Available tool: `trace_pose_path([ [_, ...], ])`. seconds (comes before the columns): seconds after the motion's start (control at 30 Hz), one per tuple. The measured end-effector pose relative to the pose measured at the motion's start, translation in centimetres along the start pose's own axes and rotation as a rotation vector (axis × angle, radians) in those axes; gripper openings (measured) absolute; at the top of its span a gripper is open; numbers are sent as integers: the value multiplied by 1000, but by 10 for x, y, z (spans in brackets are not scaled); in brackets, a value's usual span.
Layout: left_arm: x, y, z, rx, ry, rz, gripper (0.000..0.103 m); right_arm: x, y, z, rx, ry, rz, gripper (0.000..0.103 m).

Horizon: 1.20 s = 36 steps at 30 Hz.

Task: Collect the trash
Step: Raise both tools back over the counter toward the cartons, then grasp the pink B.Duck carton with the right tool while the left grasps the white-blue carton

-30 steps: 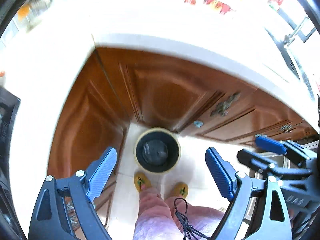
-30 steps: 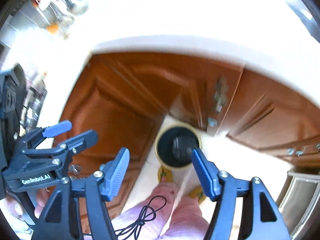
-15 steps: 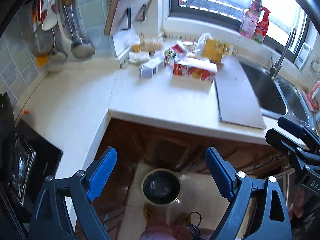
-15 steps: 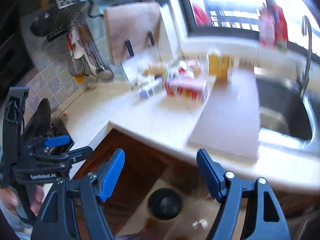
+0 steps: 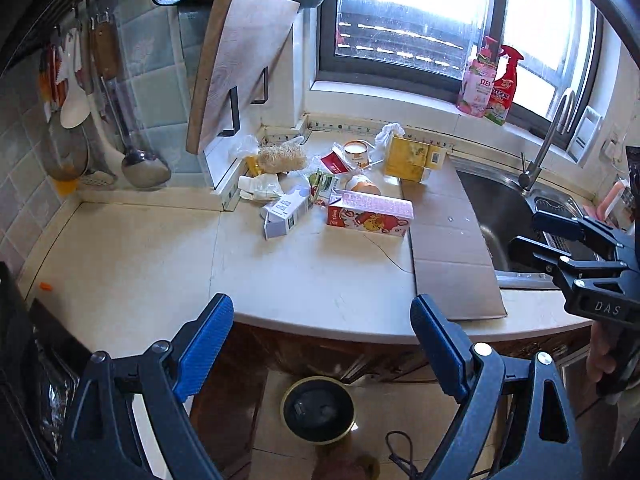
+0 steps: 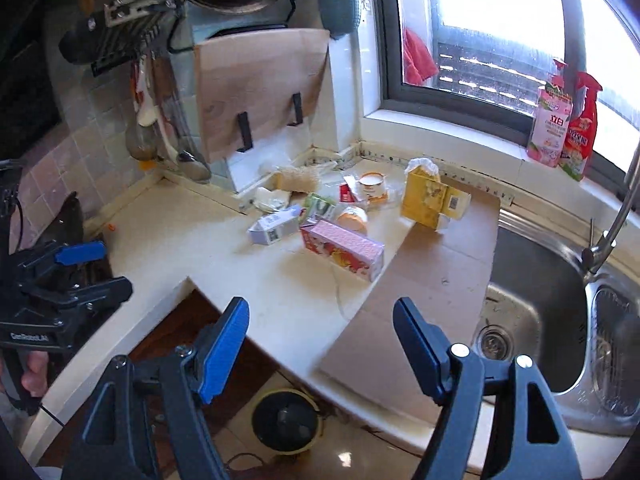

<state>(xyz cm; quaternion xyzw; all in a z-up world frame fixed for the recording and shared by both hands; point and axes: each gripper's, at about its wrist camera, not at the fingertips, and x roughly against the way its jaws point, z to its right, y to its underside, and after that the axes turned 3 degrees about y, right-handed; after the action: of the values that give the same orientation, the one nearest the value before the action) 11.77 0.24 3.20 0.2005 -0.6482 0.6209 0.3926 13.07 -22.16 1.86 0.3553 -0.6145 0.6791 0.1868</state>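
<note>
With both the left gripper point(image 5: 322, 344) and right gripper point(image 6: 320, 338) held wide and empty, the cartons point(image 5: 370, 214) clustered on the counter point(image 5: 140, 264) could be knocked aside if approached carelessly.

**Trash heaped at the counter's back corner**

We see a pale counter point(image 5: 160, 264) carrying a pink-and-red carton point(image 5: 370, 216), a white milk carton point(image 5: 286, 212), a yellow box point(image 5: 412, 158), a small cup point(image 5: 357, 152) and crumpled wrappers point(image 5: 258, 186) toward its back edge. Flat cardboard point(image 5: 448, 240) lies along its sink-side edge.
</note>
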Motion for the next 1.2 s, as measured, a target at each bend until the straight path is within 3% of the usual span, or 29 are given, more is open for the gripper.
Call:
trace_pose_path([
  [0.23, -63, -40, -25, -35, 41, -39, 89, -60, -33, 8, 99, 41, -75, 75],
  [0.5, -179, -78, -67, 3, 52, -194, 89, -162, -63, 15, 159, 74, -198, 75],
  [0.7, -237, -93, -77, -15, 67, -256, 89, -225, -66, 5, 267, 116, -261, 75],
  [0.8, -250, -99, -76, -47, 86, -255, 79, -242, -59, -1, 343, 139, -285, 74],
  [0.87, -256, -102, -74, -68, 104, -256, 74, -251, -49, -8, 405, 160, -307, 62],
  [0.97, -267, -109, -71, -90, 132, -261, 69, -250, -42, -13, 448, 178, -292, 51],
  [1.07, -278, -114, -69, -111, 159, -279, 62, -242, -45, -9, 377, 97, -307, 40],
  [1.2, -290, -114, -62, -151, 173, -318, 49, -221, -47, 7, 200, -3, -305, 39],
])
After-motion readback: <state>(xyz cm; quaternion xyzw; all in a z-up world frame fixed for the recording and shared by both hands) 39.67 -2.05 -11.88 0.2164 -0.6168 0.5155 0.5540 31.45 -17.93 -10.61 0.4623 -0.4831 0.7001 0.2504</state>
